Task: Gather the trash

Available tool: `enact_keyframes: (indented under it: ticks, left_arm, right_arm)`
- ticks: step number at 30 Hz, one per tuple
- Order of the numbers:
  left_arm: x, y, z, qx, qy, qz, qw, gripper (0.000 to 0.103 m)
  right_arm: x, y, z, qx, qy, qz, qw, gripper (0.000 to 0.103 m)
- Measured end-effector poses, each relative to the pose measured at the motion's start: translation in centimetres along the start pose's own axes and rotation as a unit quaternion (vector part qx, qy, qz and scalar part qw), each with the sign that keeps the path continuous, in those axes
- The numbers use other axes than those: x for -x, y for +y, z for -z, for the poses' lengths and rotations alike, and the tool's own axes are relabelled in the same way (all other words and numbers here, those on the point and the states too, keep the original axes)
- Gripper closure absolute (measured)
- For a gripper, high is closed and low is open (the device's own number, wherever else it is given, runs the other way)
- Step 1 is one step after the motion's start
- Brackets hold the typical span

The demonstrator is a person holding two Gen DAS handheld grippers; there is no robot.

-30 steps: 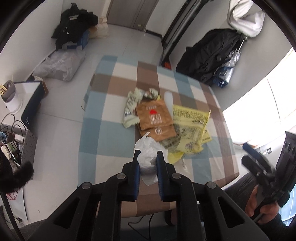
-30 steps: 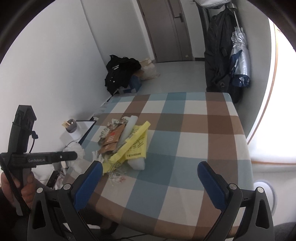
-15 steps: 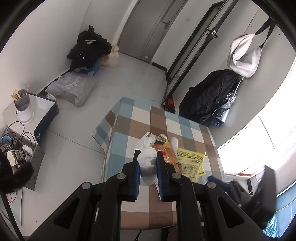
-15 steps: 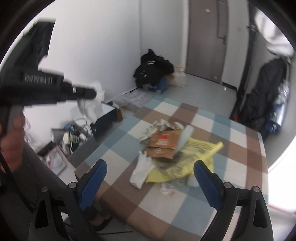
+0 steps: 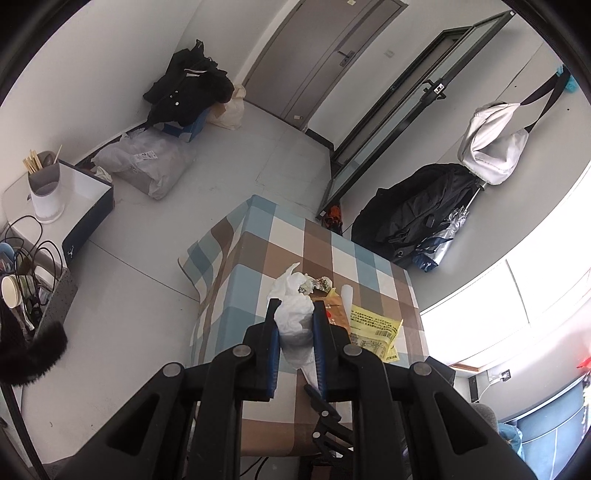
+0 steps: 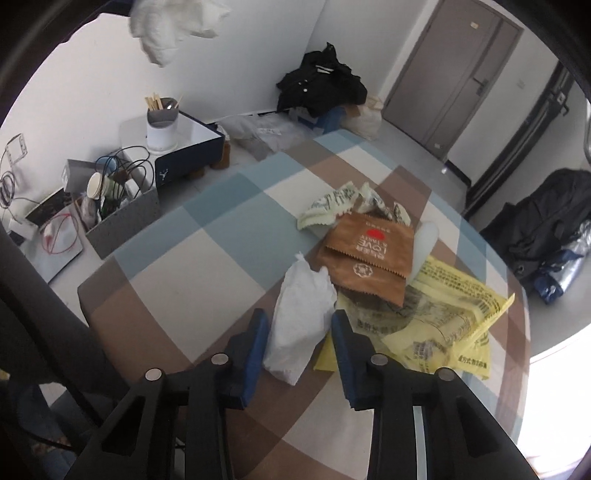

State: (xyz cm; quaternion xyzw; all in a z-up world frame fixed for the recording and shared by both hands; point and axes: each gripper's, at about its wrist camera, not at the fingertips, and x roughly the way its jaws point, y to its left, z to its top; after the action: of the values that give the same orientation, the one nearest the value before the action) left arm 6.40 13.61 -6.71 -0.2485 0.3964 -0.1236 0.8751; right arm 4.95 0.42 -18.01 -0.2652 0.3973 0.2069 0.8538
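Note:
My left gripper (image 5: 295, 306) is shut on a crumpled white wad (image 5: 293, 321), held in the air above the near end of the checked table (image 5: 258, 258). The same wad (image 6: 173, 26) shows at the top left of the right wrist view. My right gripper (image 6: 299, 317) is low over the table, its jaws closing around a white tissue (image 6: 306, 291) that lies flat and unsqueezed between them. Behind the tissue lie a brown paper bag (image 6: 369, 254), a yellow plastic bag (image 6: 443, 317) and crumpled green-and-white wrappers (image 6: 332, 206).
Left of the table, on the floor, stand a grey box (image 6: 122, 218) with cups and cables and a white box with a utensil holder (image 6: 162, 125). A pile of black clothes (image 6: 321, 81) lies by the far wall. Dark coats (image 5: 413, 218) hang to the right.
My left gripper has risen and pulled back with the white wad. My right gripper has swung down to the pile's near edge, and its jaws have narrowed from wide apart to close beside the tissue.

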Motion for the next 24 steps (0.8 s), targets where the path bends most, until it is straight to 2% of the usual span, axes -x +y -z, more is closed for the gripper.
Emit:
enact_keyframes:
  ticks: [1, 4, 10, 14, 18, 24]
  left_arm:
    - [0.1, 0.0, 0.0, -0.001, -0.002, -0.001, 1.0000, 0.091]
    - [0.0, -0.1, 0.0, -0.003, -0.001, 0.001, 1.0000, 0.091]
    - [-0.2, -0.7, 0.2, -0.014, 0.005, -0.005, 0.9999, 0.091]
    - [-0.3, -1.6, 0.6, -0.027, 0.007, -0.009, 0.9996, 0.091]
    - [-0.4, -3.2, 1.1, -0.053, 0.007, -0.019, 0.9984, 0.091]
    - [0.3, -6.4, 2.1, -0.096, 0.002, -0.014, 0.9953, 0.091]
  right_arm:
    - [-0.1, 0.1, 0.1, 0.004, 0.004, 0.001, 1.000, 0.088]
    - [0.4, -0.2, 0.3, -0.004, -0.003, -0.014, 1.000, 0.091]
    - [2.7, -1.7, 0.4, -0.049, -0.031, -0.056, 0.997, 0.091]
    - [5.7, -3.4, 0.9, -0.087, -0.054, -0.073, 0.992, 0.091]
    - [9.3, -5.3, 1.5, -0.112, -0.079, -0.074, 0.988, 0.091]
    - [14.8, -8.5, 3.0, -0.144, -0.108, -0.058, 0.982, 0.091]
